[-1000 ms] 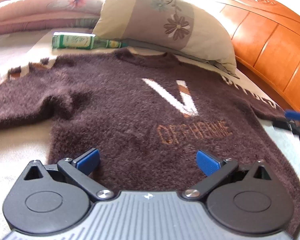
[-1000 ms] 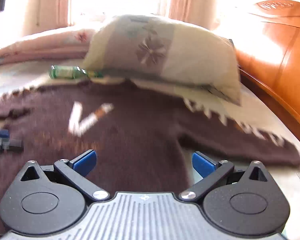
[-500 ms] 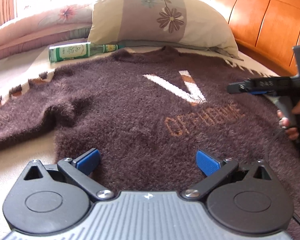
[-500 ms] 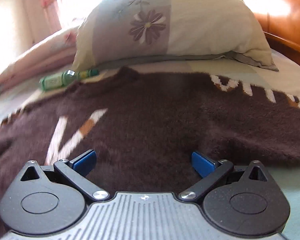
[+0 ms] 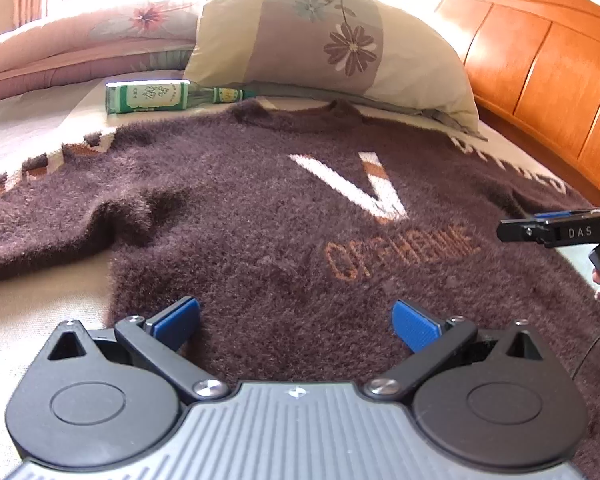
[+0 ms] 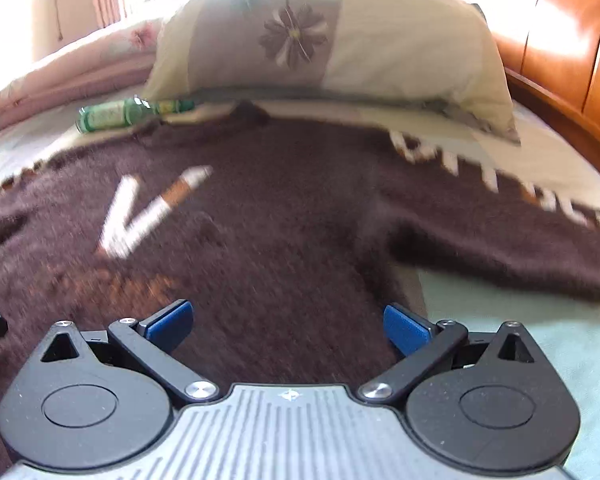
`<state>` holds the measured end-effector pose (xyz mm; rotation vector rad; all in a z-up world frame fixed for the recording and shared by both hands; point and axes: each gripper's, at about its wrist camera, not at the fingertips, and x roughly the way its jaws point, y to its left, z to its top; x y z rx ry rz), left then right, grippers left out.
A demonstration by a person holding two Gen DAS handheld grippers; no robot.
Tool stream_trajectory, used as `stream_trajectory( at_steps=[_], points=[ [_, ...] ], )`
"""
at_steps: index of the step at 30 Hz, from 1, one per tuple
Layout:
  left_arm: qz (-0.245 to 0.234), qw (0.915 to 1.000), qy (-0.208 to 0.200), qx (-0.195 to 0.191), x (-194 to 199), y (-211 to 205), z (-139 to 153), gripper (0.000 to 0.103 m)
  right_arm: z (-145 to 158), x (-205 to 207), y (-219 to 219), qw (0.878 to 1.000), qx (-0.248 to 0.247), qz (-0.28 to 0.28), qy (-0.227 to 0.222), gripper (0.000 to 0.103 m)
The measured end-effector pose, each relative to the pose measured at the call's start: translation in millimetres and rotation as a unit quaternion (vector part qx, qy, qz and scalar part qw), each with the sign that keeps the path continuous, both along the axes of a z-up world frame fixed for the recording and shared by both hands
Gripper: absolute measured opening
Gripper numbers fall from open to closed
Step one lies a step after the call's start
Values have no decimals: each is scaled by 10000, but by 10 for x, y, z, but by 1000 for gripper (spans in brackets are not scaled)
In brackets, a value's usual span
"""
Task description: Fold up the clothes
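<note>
On the bed [image 5: 28,320], a fuzzy brown sweater [image 5: 260,216] lies spread flat, front up, collar just below the pillow [image 5: 320,36]. Both the left claw [image 5: 296,322] and right claw [image 6: 288,322] hover over its lower body, released, gripping nothing.

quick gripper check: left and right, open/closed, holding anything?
Left gripper: open, holding nothing, over the brown sweater.
Right gripper: open, holding nothing, over the same sweater.
</note>
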<state>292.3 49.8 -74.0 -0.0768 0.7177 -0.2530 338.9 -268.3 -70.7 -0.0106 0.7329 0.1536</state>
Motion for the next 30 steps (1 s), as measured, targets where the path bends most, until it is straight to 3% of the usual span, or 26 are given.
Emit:
stream_trajectory(
  at_steps=[2,7,10,13,19,22,25,30],
  points=[
    [30,9999,-74,-88,-14,26,28,102,57,73,72,9998,-28,90,-183,103],
    [134,9995,-125,-269,6,92,72,102,67,570,354,9982,-392,417,-166,103],
    [131,9995,-95,-253,15,100,77,102,-77,803,396,9977,-582,336,72,103],
    [136,9996,-104,-207,9,95,88,102,-186,806,227,9994,-229,211,176,103],
    [105,9985,-138,-526,-13,147,129,102,-35,247,72,9987,224,110,447,103],
    [112,9979,-129,-619,-14,144,124,102,-64,-125,90,9978,93,207,617,103],
    [71,9987,-161,-468,-33,74,111,102,-135,-488,89,9968,-76,261,756,103],
    [-228,9988,-205,-389,-90,-67,80,102,-202,-946,118,9976,-195,185,640,103]
  ],
)
